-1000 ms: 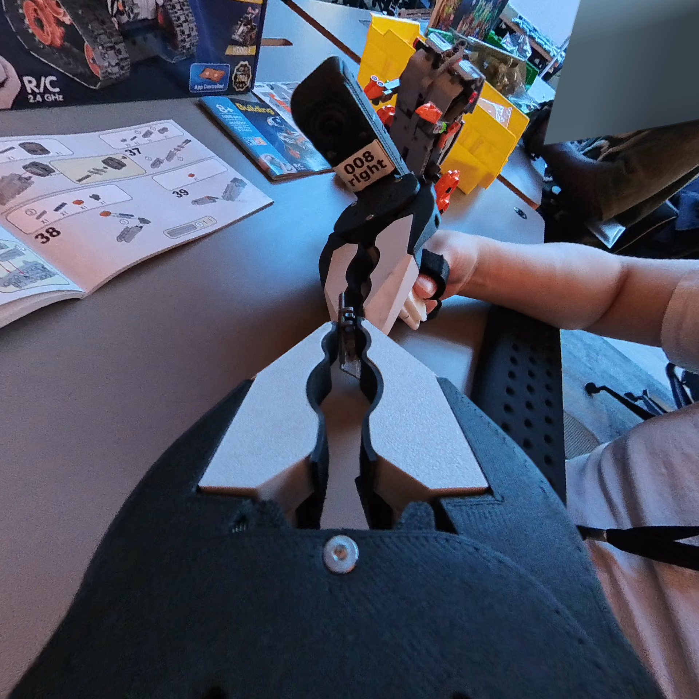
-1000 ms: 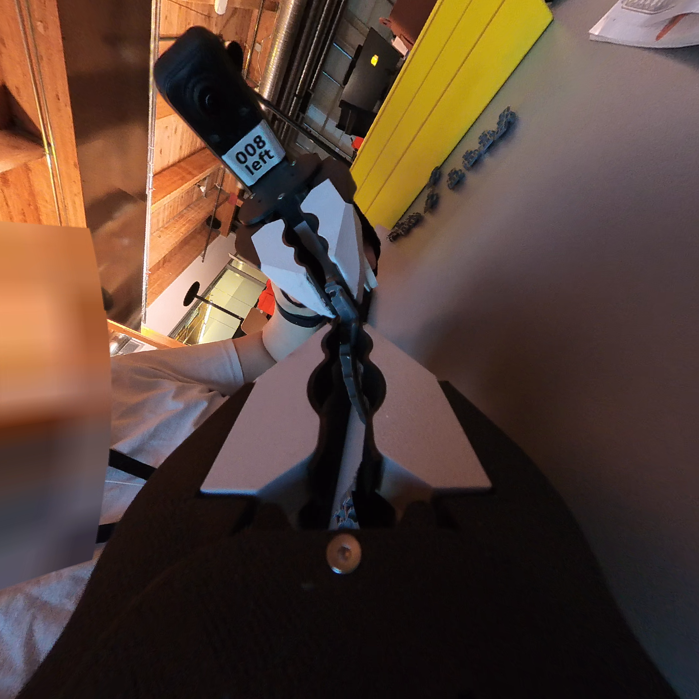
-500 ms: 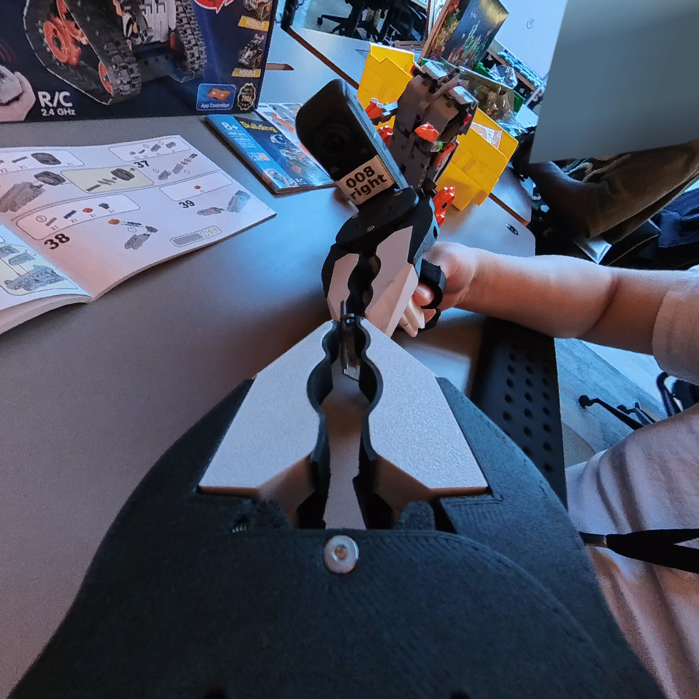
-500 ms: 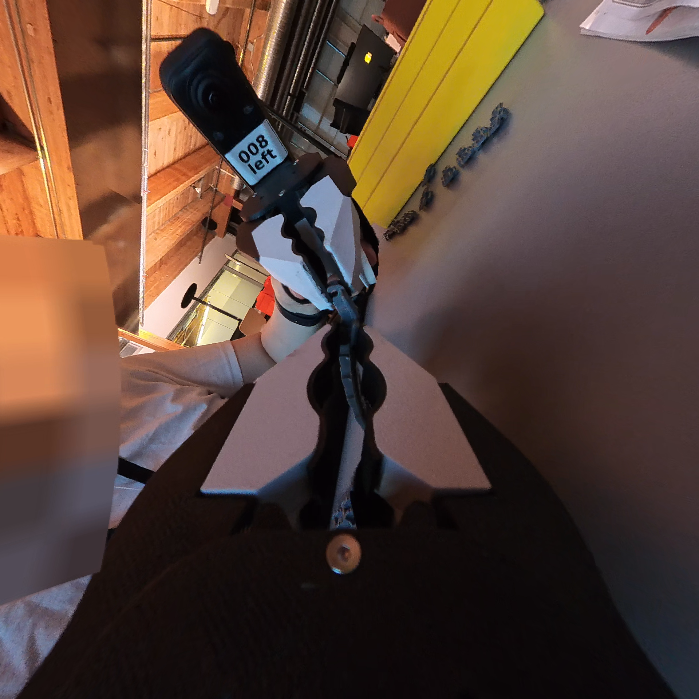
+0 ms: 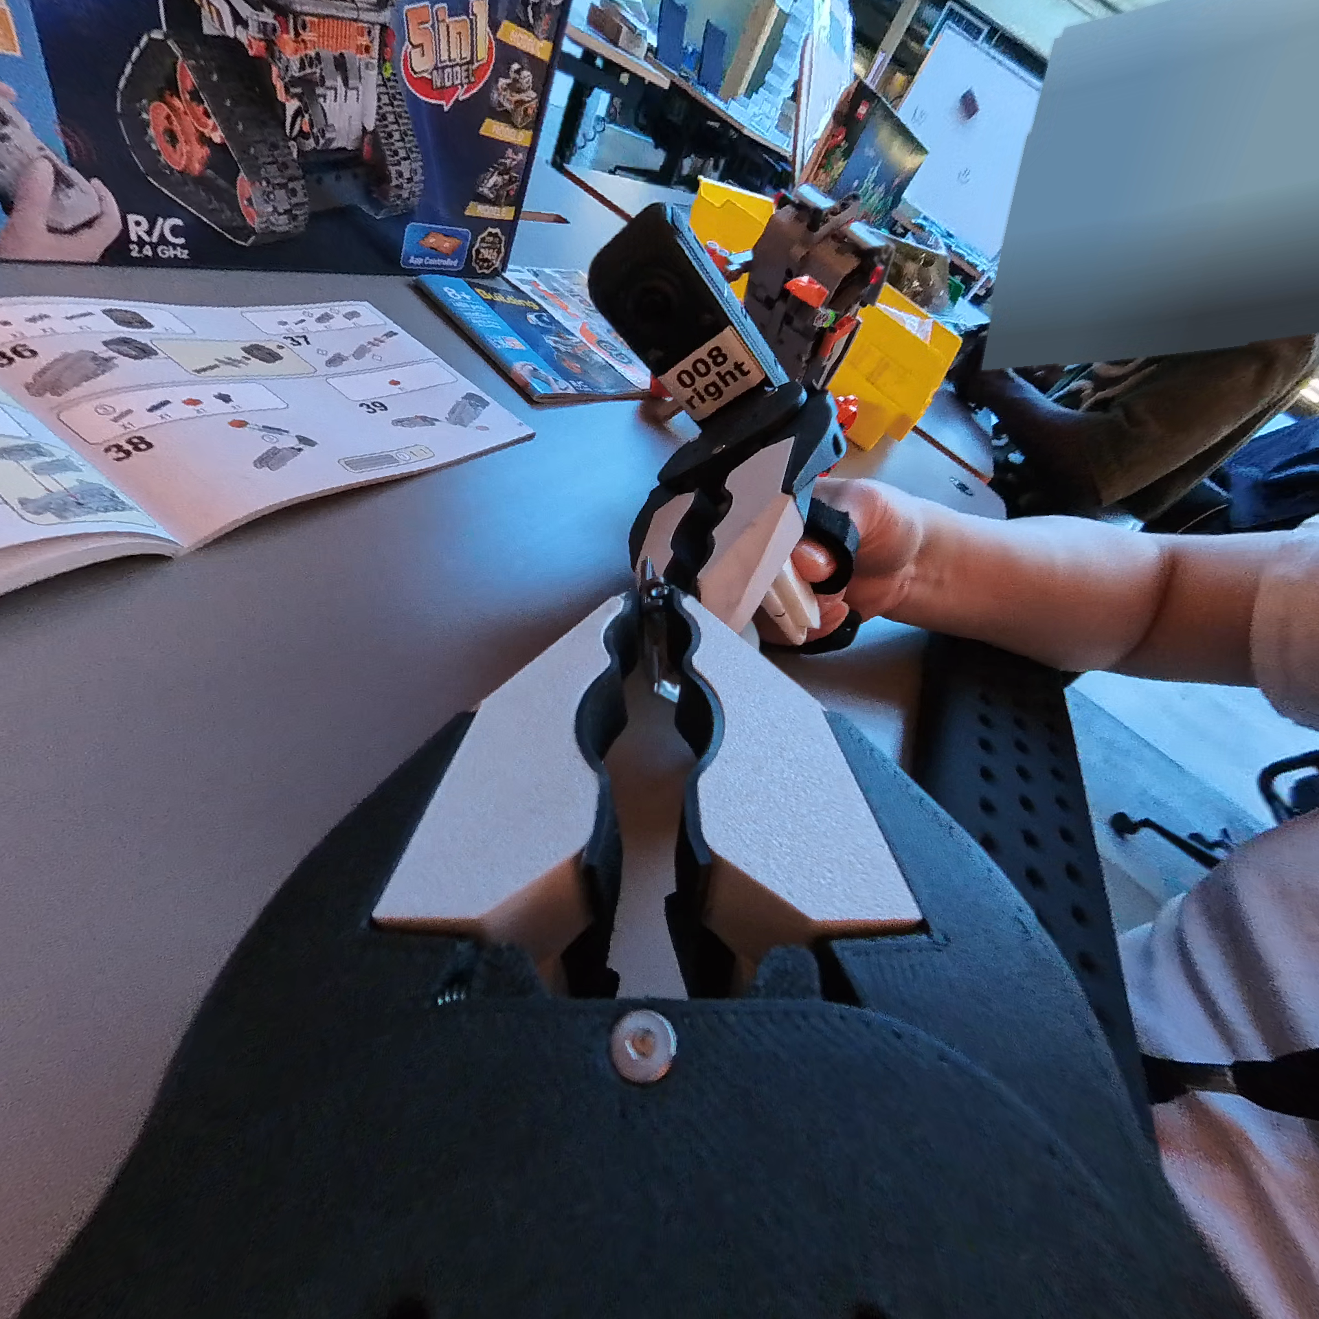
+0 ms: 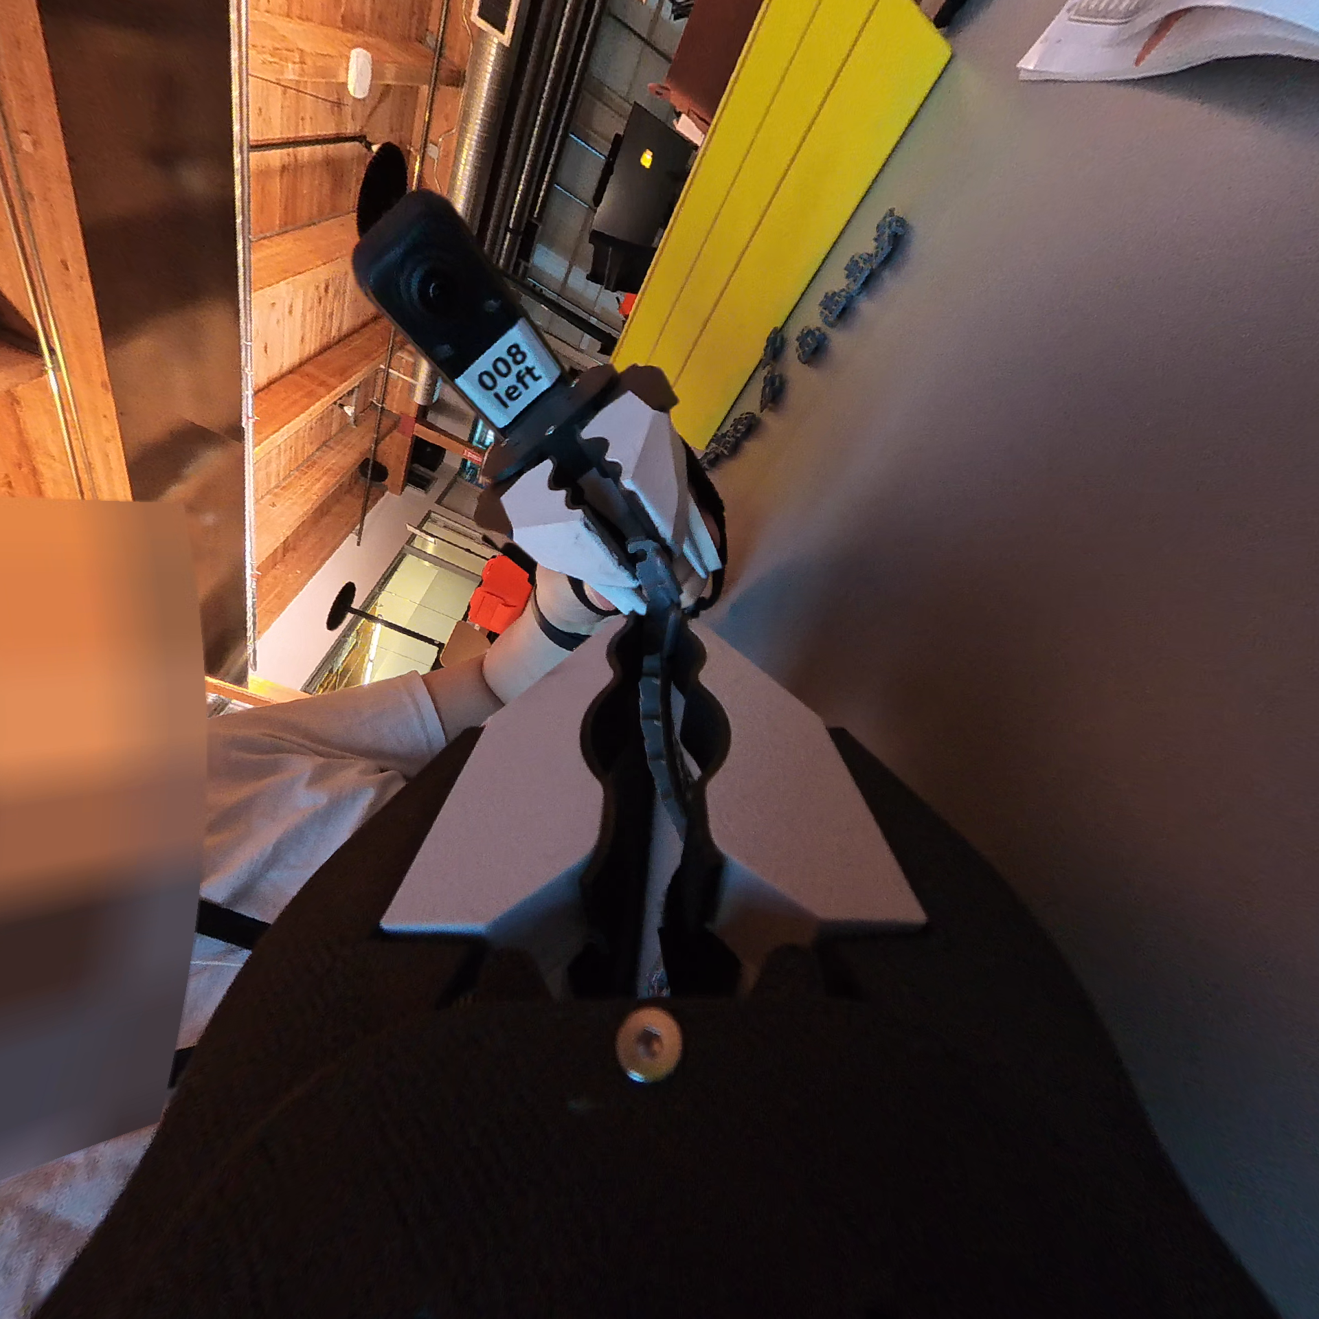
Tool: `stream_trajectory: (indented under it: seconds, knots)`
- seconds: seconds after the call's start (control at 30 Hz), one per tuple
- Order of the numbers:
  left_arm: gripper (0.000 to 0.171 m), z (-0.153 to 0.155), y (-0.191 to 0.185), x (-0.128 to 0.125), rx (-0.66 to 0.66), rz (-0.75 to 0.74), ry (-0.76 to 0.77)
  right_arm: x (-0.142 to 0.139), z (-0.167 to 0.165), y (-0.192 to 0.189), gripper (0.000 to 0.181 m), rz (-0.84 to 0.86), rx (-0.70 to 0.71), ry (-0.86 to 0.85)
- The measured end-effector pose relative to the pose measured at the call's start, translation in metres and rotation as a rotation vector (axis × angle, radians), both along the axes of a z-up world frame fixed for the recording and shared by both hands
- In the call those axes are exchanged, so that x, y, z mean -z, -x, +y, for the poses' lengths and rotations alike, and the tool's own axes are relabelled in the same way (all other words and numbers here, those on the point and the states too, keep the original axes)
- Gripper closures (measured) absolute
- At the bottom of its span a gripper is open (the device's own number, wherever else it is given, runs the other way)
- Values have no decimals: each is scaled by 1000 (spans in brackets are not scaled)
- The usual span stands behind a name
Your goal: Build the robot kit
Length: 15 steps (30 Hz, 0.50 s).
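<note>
My left gripper (image 5: 653,628) was closed on a short dark track piece (image 5: 655,642), pinched at the very tips of its fingers. Just beyond those tips, my right gripper (image 5: 674,571) met it nose to nose above the grey table (image 5: 300,699), my right hand (image 5: 856,557) wrapped round its handle.

From the other side, my right gripper (image 6: 653,642) was clamped on a length of dark track chain (image 6: 660,714) that ran back between its fingers toward the hinge, and my left gripper (image 6: 646,571) touched the chain's front end.

Ahead and to the left of the left gripper lay an open instruction booklet (image 5: 214,414), flat on the table. Beyond the right gripper lay a smaller blue booklet (image 5: 542,335), and behind that stood a half-built grey and orange model (image 5: 814,285) against yellow bins (image 5: 892,364). Farthest, to the left, stood the printed toy box (image 5: 285,128).

Ahead and to the right of the right gripper, loose track links (image 6: 842,300) lay in a row beside a yellow panel (image 6: 785,200).
</note>
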State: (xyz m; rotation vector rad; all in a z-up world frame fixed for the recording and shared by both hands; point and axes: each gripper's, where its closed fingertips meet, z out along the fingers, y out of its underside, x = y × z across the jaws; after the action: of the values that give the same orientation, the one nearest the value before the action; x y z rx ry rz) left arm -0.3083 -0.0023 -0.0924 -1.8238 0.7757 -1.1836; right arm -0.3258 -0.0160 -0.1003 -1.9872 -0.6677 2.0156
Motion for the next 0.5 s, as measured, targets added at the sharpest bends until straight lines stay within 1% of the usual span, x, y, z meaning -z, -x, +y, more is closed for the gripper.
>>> stream_trajectory:
  seconds: [0.1, 0.3, 0.43, 0.5]
  knots:
    - [163, 2, -1, 0, -17, 7, -32, -1, 3, -1, 180, 7, 12, 7]
    - [163, 4, -1, 1, -30, -26, -15, -1, 4, -2, 180, 9, 17, 11]
    - [161, 5, -3, 1, -50, -45, 4, -6, 6, -3, 180, 42, 24, 18]
    - [161, 5, -3, 2, -54, -28, -4, -3, 5, -3, 180, 22, 20, 9]
